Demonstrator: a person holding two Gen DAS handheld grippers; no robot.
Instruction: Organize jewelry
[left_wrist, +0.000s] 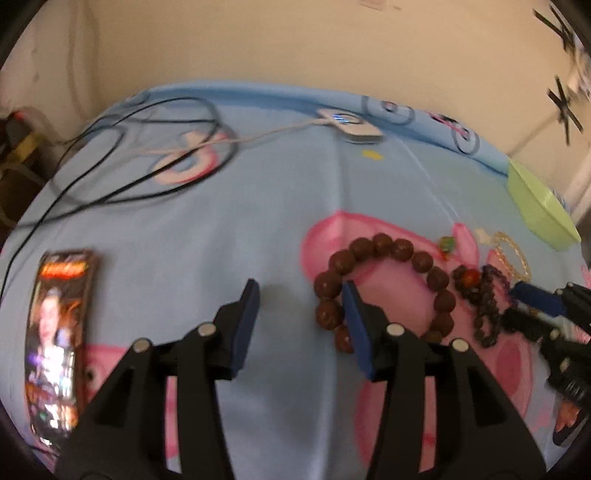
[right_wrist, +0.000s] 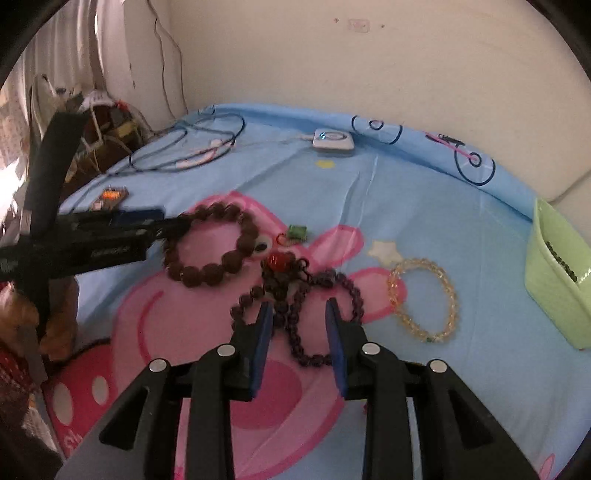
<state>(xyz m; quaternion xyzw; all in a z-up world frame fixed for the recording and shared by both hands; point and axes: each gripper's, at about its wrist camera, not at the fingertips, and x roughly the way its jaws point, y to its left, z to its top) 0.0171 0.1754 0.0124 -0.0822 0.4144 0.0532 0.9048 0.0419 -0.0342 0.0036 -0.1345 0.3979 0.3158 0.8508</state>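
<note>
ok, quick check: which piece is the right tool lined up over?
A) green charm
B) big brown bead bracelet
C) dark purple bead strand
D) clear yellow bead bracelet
C: in the right wrist view, the open right tool straddles the dark purple bead strand; the brown bracelet lies off to its left by the left tool, and the yellow bracelet lies to its right.

A home bedroom, with a bed as the working surface.

A blue cartoon-print bedsheet (right_wrist: 406, 192) with pink pig figures covers the bed, set against a plain cream wall (right_wrist: 332, 62); charging cables (right_wrist: 192, 147), a lit phone (left_wrist: 59, 343) and a curtain (right_wrist: 22, 122) beside household clutter.
</note>
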